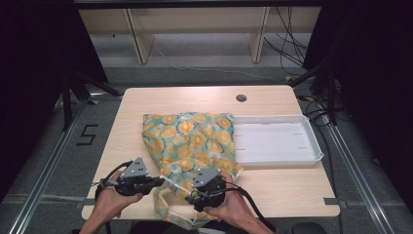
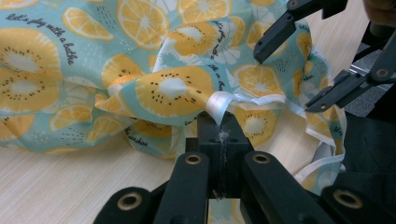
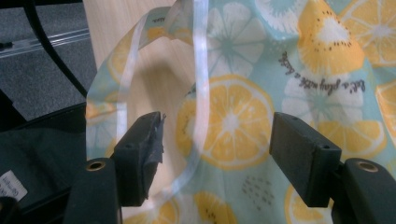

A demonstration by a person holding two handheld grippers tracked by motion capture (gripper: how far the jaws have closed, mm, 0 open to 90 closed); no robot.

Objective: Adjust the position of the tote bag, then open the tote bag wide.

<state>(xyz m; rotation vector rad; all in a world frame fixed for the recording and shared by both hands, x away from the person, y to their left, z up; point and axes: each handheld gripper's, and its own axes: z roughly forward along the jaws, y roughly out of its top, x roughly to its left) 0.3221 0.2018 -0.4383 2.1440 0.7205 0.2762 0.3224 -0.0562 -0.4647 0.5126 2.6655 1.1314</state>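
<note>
**A:** Where does the work stand?

**B:** Early, I'd judge. The fruit-print cloth (image 1: 190, 141) lies crumpled over the middle of the table (image 1: 272, 192), its near end spilling over the six o'clock edge between the two hands. It looks like an apron or a bag with ties, though the bunched folds keep me from saying which. Nothing about it is flat or squared yet.

**A:** And the left gripper?

**B:** The left gripper (image 1: 158, 181) sits at about seven o'clock of the cloth, and its jaws are pressed together on the white trim (image 2: 219, 105) at the hem. In the left gripper view the ribbon edge comes straight out of the closed tips, so that hold is made.

**A:** The right one?

**B:** The right gripper (image 3: 215, 149) is at roughly five o'clock of the cloth, jaws standing well apart. A white strap (image 3: 201, 84) and the orange print lie between them, but neither pad presses on anything. So one corner is secured and the second is not yet taken.

**A:** What is left, then?

**B:** By my reading, nearly everything: the right side must close on an edge or strap, then the cloth has to be lifted, spread or folded. The white tray (image 1: 277, 141) at three o'clock, touching the cloth's side, holds nothing; if it is the destination, that step is untouched.
</note>
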